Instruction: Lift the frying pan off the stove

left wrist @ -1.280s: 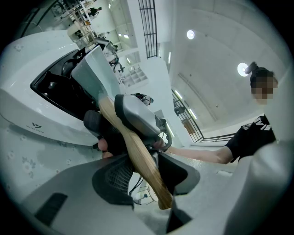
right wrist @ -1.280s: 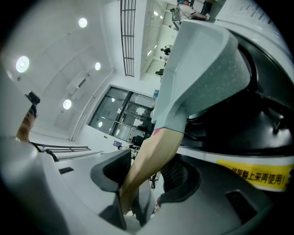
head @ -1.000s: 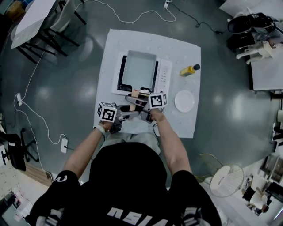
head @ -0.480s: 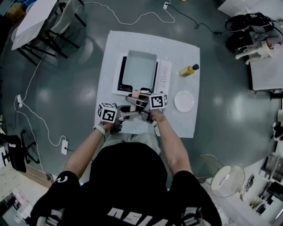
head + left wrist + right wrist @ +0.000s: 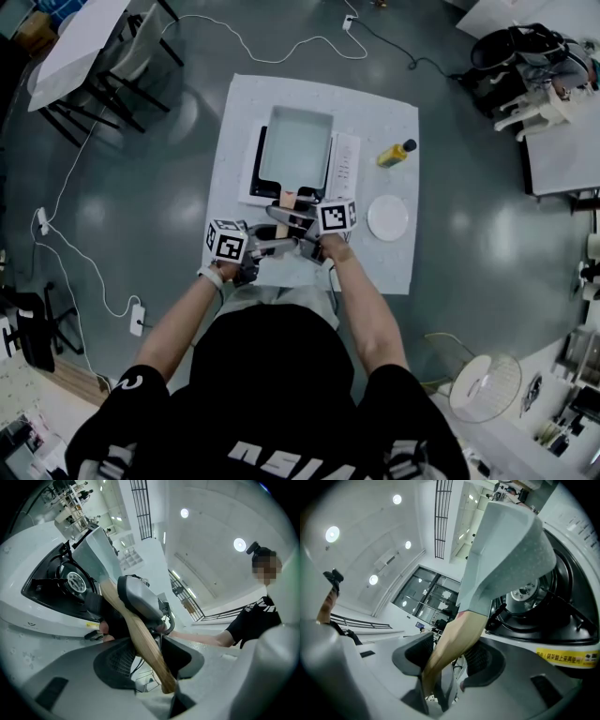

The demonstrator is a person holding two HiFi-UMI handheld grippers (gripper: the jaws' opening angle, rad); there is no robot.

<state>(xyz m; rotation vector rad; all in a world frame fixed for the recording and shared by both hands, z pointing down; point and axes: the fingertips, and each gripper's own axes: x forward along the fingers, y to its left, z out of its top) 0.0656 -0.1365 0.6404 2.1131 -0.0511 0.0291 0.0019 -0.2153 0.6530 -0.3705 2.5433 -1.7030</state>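
A grey rectangular frying pan (image 5: pixel 298 142) with a wooden handle (image 5: pixel 287 200) is over the portable gas stove (image 5: pixel 343 164). My left gripper (image 5: pixel 262 246) and right gripper (image 5: pixel 298 220) are both shut on the handle, left nearer its end. In the left gripper view the handle (image 5: pixel 140 639) runs between the pads of the left gripper (image 5: pixel 150 660), with the pan (image 5: pixel 96 550) tilted up above the bare burner (image 5: pixel 72 581). In the right gripper view the right gripper (image 5: pixel 447 656) clamps the handle (image 5: pixel 457 637), and the pan (image 5: pixel 506 550) hangs above the burner (image 5: pixel 525 595).
The stove stands on a white-covered table (image 5: pixel 375 103). A yellow bottle (image 5: pixel 394 152) lies to the stove's right, with a white plate (image 5: pixel 388 217) nearer me. Cables and chairs are on the floor at the left, and other tables at the far right.
Both grippers and the pan keep their places. Only the head view has shifted slightly.
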